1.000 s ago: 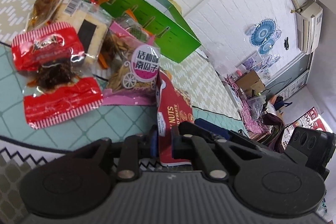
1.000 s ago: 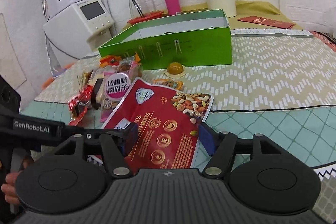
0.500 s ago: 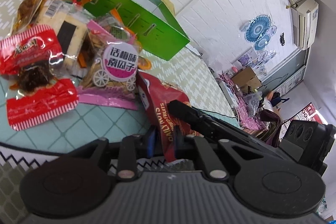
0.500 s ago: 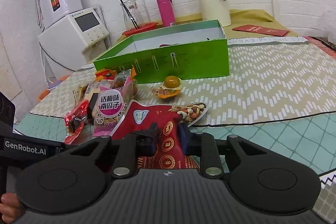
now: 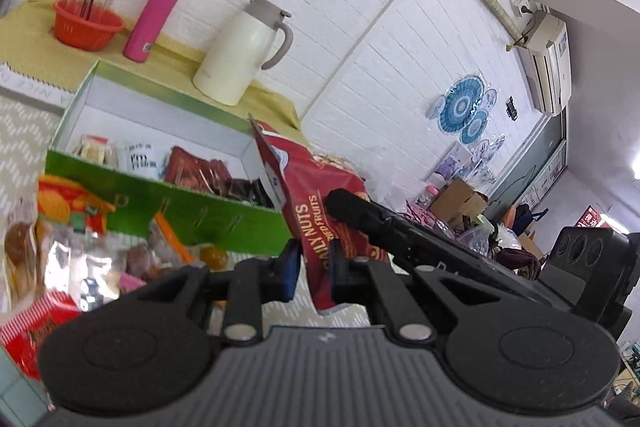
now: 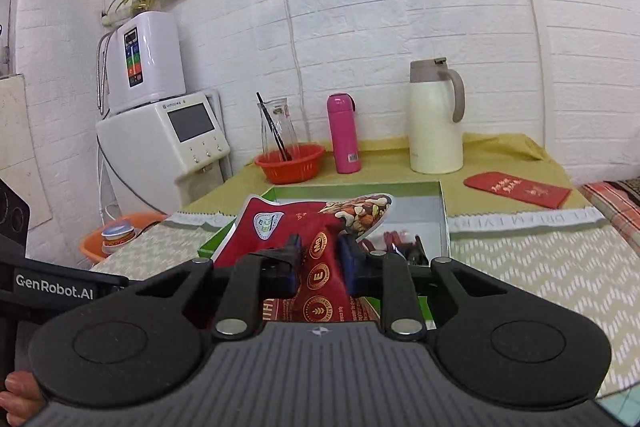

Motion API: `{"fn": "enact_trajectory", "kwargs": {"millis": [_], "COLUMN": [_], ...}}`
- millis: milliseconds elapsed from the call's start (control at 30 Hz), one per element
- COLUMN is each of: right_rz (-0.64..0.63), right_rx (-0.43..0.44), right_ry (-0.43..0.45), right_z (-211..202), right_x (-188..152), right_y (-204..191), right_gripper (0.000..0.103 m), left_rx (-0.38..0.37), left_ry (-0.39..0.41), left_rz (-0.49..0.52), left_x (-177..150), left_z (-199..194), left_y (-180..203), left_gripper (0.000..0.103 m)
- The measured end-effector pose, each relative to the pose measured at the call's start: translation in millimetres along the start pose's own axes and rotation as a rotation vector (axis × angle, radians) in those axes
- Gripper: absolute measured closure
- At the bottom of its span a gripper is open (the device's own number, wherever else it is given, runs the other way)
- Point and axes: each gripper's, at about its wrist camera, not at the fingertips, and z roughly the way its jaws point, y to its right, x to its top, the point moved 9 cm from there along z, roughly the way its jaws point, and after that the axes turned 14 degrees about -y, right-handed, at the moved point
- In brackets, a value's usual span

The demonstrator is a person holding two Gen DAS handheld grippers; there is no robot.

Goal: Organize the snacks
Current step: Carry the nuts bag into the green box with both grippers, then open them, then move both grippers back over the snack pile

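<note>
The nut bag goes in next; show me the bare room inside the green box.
Free: the white floor of the green box along its far wall, beyond the dark red packets. Crowded: the near strip, with packets from the left corner to the nut bag.

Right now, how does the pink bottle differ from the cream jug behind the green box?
The pink bottle is slim, with no side handle; the cream jug is wider and taller, with a grey-beige handle and lid. Both stand upright on the yellow cloth, apart from each other.
</note>
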Motion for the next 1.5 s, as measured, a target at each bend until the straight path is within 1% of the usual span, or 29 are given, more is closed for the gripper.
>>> {"fn": "enact_trajectory", "kwargs": {"millis": [133,233,333,433,633,700,733,767,800,833,867,900,933,967,1000,1067,1133,1267,1500], "right_rz": [-0.007,0.020,0.060,0.080,0.149,0.155,0.152,0.148,0.139,0.124,0.107,0.100,0.097,0.101,0.104,0.106,0.101,0.081,0.051], "right_rx": [-0.006,0.004,0.013,0.006,0.013,0.013,0.010,0.003,-0.006,-0.013,-0.015,-0.022,-0.028,-0.036,-0.041,-0.048,-0.053,-0.070,-0.045], "right_ry": [0.011,0.007,-0.001,-0.019,-0.069,-0.077,-0.078,-0.081,-0.082,-0.073,-0.064,-0.056,-0.045,-0.029,-0.013,-0.008,-0.006,-0.016,0.018], "right_z": [22,40,58,80,115,125,128,133,137,137,137,134,131,128,125,120,115,105,65], "right_x": [24,37,43,43,35,32,31,31,32,33,34,35,36,38,39,40,40,38,43], "right_y": [7,18,32,46,70,75,76,78,79,80,80,80,80,82,83,83,82,76,55], "right_gripper": [0.064,0.064,0.064,0.064,0.064,0.062,0.060,0.056,0.054,0.051,0.041,0.021,0.010,0.000,0.000,0.000,0.000,0.000,0.000], "left_rx": [0.023,0.042,0.057,0.070,0.082,0.092,0.096,0.105,0.113,0.124,0.136,0.153,0.174,0.195,0.218,0.259,0.275,0.274,0.253], "left_ry": [0.009,0.006,-0.015,-0.054,-0.122,-0.136,-0.140,-0.140,-0.138,-0.128,-0.090,-0.057,-0.041,-0.030,-0.015,0.031,0.036,0.053,0.067], "left_rz": [0.004,0.009,0.001,-0.013,-0.049,-0.050,-0.051,-0.062,-0.077,-0.100,-0.125,-0.137,-0.143,-0.149,-0.157,-0.150,-0.124,-0.103,-0.046], "left_x": [30,49,64,74,81,83,84,85,86,86,88,90,92,93,94,96,96,93,81], "left_z": [9,23,41,64,97,105,107,109,108,106,99,93,88,84,79,67,59,41,8], "left_y": [-16,-25,-37,-51,-79,-85,-88,-92,-96,-100,-103,-106,-108,-110,-112,-112,-107,-95,-64], "left_gripper": [0.102,0.102,0.102,0.102,0.102,0.101,0.099,0.095,0.065,0.032,0.031,0.028,0.022,0.019,0.003,0.000,0.000,0.000,0.000]}}
